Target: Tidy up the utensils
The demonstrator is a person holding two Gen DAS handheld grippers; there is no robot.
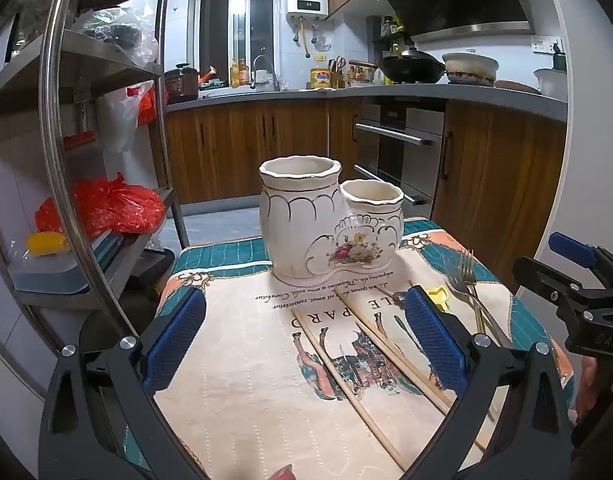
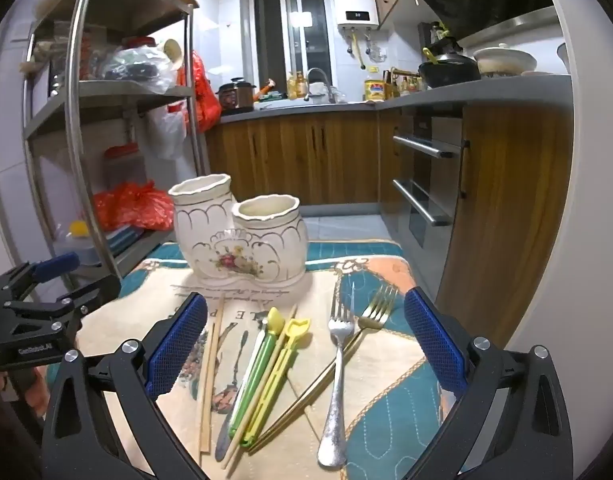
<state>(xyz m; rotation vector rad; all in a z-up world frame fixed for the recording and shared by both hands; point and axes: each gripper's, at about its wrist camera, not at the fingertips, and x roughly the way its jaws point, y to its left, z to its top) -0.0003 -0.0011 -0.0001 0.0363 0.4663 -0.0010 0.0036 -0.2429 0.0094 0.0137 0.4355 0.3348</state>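
Both claws wide open, nothing between the blue, ribbed-rubber pads. Left claw (image 1: 306, 340) hovers over the chopsticks; right claw (image 2: 306, 344) hovers over the mixed utensils.

Holder (image 2: 242, 236): glossy cream ceramic, two joined round cups with wavy rims, gold trim, floral decal on the front; tall cup on the left, short one on the right. Stands upright at the far end of the surface on a printed cloth (image 2: 386, 408), quilted texture, teal and peach border, lettering and figures in the middle.

Utensils lie flat on the cloth, nearer than the holder, not touching it. Chopsticks (image 1: 338, 376): plain pale wood, thin sticks, lying at different angles. Green clip (image 2: 258, 360) and yellow clip (image 2: 278, 368): long plastic sticks with shaped tips, side by side. Silver fork (image 2: 336, 380): dull scuffed metal, bulbous handle, crossing the thin stem of a gold fork (image 2: 376, 312).
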